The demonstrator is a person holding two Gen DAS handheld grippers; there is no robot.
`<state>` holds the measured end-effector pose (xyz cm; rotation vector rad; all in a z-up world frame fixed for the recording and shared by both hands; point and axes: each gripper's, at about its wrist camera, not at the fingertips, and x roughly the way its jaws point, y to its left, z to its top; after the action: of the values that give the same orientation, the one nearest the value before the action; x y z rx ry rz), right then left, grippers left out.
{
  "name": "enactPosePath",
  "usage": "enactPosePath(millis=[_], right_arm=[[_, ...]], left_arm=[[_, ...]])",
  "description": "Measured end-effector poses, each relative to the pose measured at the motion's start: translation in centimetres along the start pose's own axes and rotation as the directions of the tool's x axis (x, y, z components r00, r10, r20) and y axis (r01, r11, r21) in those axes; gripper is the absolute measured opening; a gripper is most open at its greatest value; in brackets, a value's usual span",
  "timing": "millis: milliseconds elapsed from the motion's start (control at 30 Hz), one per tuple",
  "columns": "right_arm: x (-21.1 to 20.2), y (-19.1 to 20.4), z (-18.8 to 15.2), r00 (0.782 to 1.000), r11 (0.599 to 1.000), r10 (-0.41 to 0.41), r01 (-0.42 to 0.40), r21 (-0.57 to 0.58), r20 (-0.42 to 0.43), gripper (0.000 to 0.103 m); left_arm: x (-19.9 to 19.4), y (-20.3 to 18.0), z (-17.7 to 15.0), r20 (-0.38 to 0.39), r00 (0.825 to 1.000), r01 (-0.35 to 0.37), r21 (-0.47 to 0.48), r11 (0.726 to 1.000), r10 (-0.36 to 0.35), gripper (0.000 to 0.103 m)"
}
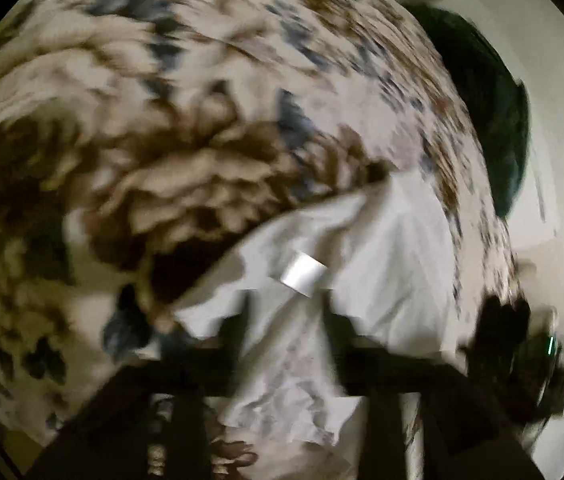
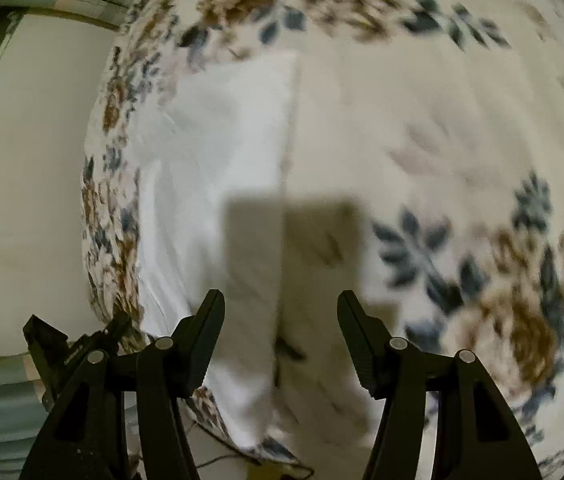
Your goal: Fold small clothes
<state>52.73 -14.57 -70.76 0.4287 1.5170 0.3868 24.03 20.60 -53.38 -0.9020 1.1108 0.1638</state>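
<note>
two claws: right (image 2: 281, 320) wide, left (image 1: 285, 320) around white garment (image 1: 381, 240)

No legible text (frames blurred)

L wrist cam: rides left gripper (image 1: 285, 320), looks fwd along fingers, tilted down, very near floral bedspread (image 1: 186, 128); frame motion-blurred. R wrist cam: rides right gripper (image 2: 281, 312), looks down fwd from a bit higher, bedspread (image 2: 461, 152) fills most of view, floor at L edge. Shared: same bedspread plus white garment (image 1: 385, 248) (image 2: 218, 152); other gripper at each view's edge.
</note>
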Motion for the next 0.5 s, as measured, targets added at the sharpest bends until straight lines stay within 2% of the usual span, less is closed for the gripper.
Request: enactPosePath(millis=[67, 167, 267, 300, 367, 400, 433, 467, 500], right_arm=[[0.1, 2.7, 2.9, 0.999, 0.999, -0.017, 0.019, -0.051, 0.027, 0.061], [0.9, 7.4, 7.0, 0.996, 0.980, -0.076, 0.084, -0.181, 0.050, 0.061], [4.3, 13.0, 11.1, 0.984, 0.914, -0.178, 0.175, -0.365, 0.027, 0.061], [5.5, 14.0, 12.0, 0.977, 0.892, -0.211, 0.198, -0.407, 0.015, 0.061], [9.2, 16.2, 13.7, 0.953, 0.828, -0.303, 0.249, -0.502, -0.027, 0.061], [10.4, 16.5, 14.1, 0.939, 0.806, -0.344, 0.278, -0.523, -0.030, 0.061], [11.5, 17.0, 14.4, 0.926, 0.777, -0.376, 0.296, -0.555, -0.032, 0.055], [12.0, 17.5, 14.5, 0.923, 0.755, -0.384, 0.302, -0.582, -0.019, 0.042], [12.1, 17.7, 14.5, 0.920, 0.740, -0.393, 0.312, -0.596, -0.007, 0.005]], left_arm=[[1.1, -1.4, -0.4, -0.036, 0.999, 0.021, 0.060, 0.998, -0.019, 0.056], [3.5, -2.6, -1.4, -0.105, 0.994, -0.012, 0.132, 0.991, 0.026, 0.056], [6.1, -3.1, -2.5, -0.149, 0.984, -0.071, 0.196, 0.978, 0.101, 0.054], [6.4, -3.3, -2.8, -0.129, 0.984, -0.089, 0.225, 0.970, 0.121, 0.050], [6.5, -3.7, -3.0, -0.100, 0.985, -0.111, 0.275, 0.955, 0.143, 0.013], [6.4, -3.8, -2.8, -0.089, 0.986, -0.112, 0.283, 0.953, 0.142, 0.009], [6.2, -4.0, -2.6, -0.076, 0.988, -0.107, 0.290, 0.951, 0.134, 0.004], [5.7, -4.1, -2.2, -0.064, 0.990, -0.100, 0.292, 0.951, 0.123, 0.003], [5.2, -4.0, -1.9, -0.050, 0.992, -0.096, 0.293, 0.951, 0.116, 0.003]])
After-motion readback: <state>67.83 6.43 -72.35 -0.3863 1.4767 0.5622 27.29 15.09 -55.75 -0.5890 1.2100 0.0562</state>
